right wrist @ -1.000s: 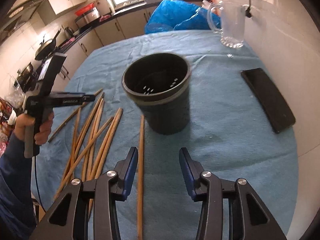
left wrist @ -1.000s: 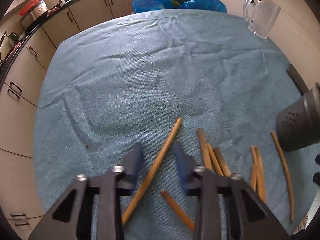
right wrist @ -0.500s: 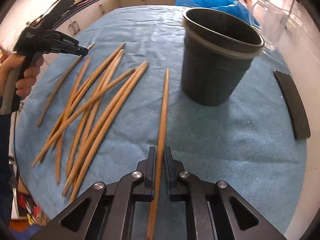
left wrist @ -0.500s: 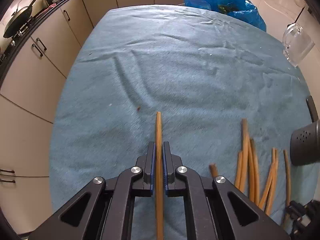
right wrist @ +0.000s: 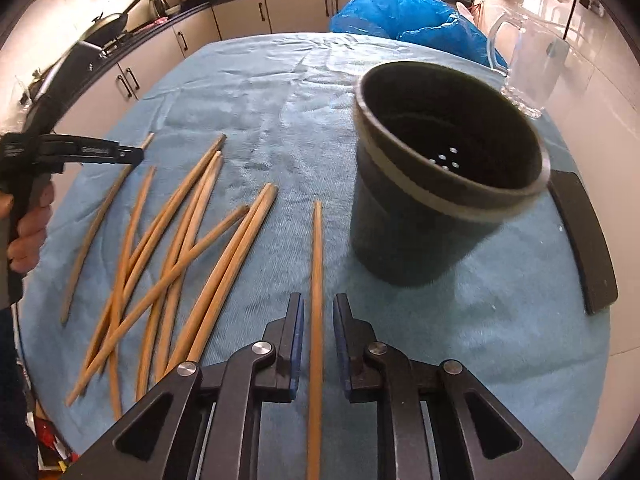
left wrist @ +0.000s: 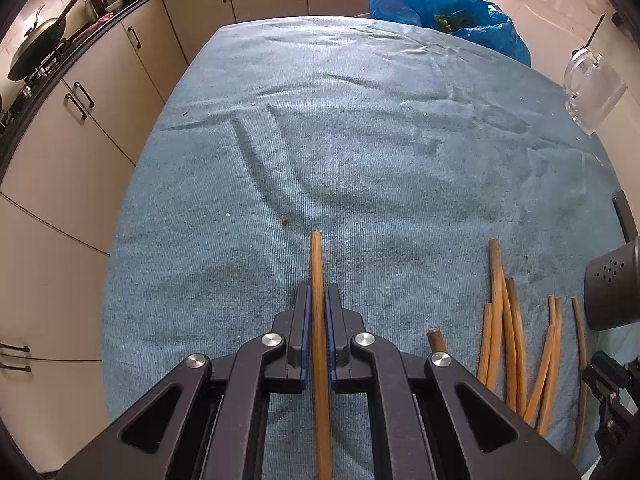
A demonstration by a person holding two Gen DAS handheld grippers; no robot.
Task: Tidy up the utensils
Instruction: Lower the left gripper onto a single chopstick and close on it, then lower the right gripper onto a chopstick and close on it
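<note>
Between left gripper (left wrist: 317, 304) pads: chopstick (left wrist: 318, 280) clamped, long axis pointing away, near end cut off | right gripper (right wrist: 318, 320): just reopened narrowly, loose around second chopstick (right wrist: 316, 272).

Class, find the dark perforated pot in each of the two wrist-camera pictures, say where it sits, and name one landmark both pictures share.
Left wrist view: the dark pot is cut off at the right edge, beyond the loose chopsticks.
Right wrist view: the pot stands upright, right of centre, on the blue cloth.
Shared landmark: the blue plastic bag at the table's far end.
</note>
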